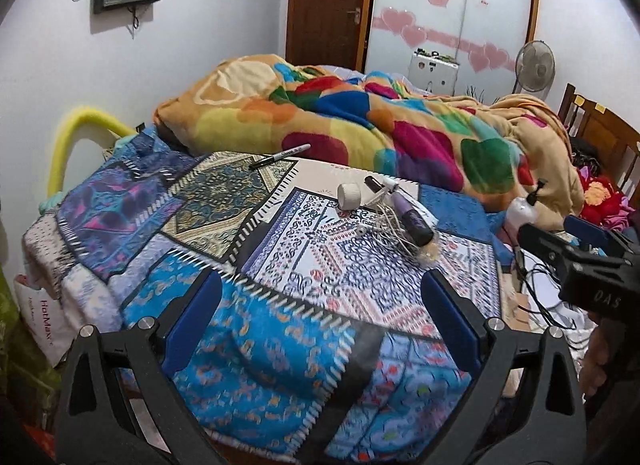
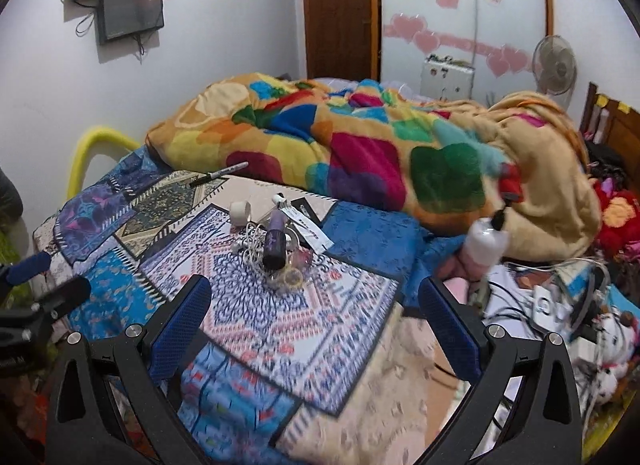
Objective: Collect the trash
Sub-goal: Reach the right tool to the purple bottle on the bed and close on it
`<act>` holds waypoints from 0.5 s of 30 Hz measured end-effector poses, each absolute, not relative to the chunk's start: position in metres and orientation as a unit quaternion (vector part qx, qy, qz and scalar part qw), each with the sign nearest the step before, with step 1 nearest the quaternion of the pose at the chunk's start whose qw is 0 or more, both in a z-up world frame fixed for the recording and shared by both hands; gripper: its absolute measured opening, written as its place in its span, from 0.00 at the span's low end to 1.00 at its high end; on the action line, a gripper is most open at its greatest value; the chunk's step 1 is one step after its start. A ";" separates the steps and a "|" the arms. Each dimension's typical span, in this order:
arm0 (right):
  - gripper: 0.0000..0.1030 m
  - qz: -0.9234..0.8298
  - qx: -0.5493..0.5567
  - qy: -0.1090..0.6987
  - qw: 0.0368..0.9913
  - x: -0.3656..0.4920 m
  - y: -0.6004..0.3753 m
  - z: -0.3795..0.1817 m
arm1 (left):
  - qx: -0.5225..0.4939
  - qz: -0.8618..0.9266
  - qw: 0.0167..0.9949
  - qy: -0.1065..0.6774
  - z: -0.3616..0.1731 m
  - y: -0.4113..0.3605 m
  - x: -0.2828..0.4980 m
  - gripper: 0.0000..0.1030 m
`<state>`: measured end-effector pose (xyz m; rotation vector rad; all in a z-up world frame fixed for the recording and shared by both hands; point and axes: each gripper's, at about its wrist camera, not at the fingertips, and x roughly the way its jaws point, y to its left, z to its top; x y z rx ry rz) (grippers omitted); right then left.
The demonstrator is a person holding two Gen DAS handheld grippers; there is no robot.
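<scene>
A small heap of trash lies on the patterned bedspread (image 1: 280, 305): a purple tube (image 1: 414, 219), a white tape roll (image 1: 349, 195), tangled white string (image 1: 384, 229) and a small dark bottle (image 1: 374, 183). The same heap shows in the right wrist view, with the purple tube (image 2: 275, 243) and tape roll (image 2: 241, 212). A black marker (image 1: 279, 156) lies farther back. My left gripper (image 1: 320, 305) is open and empty, short of the heap. My right gripper (image 2: 316, 317) is open and empty, also short of it.
A bright multicoloured blanket (image 1: 360, 125) is bunched across the far bed. A white pump bottle (image 2: 486, 243) stands at the right, beside cables (image 2: 552, 297) and soft toys. A yellow foam tube (image 1: 72, 133) arches at the left. A door and wardrobe stand behind.
</scene>
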<state>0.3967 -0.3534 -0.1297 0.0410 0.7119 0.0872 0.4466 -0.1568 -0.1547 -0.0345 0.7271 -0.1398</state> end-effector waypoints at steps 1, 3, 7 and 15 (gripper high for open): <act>1.00 0.048 0.026 0.353 0.934 0.408 -0.356 -0.134 | -0.018 -0.068 0.931 0.358 -0.159 -0.157 0.454 0.98; 1.00 0.062 0.035 0.366 0.928 0.429 -0.358 -0.141 | -0.023 -0.069 0.928 0.364 -0.168 -0.155 0.471 0.98; 0.97 0.091 0.036 0.391 0.915 0.469 -0.355 -0.157 | -0.038 -0.069 0.922 0.380 -0.186 -0.152 0.504 0.98; 0.62 0.142 0.012 0.437 0.888 0.516 -0.332 -0.186 | -0.014 -0.062 0.905 0.422 -0.227 -0.156 0.564 0.93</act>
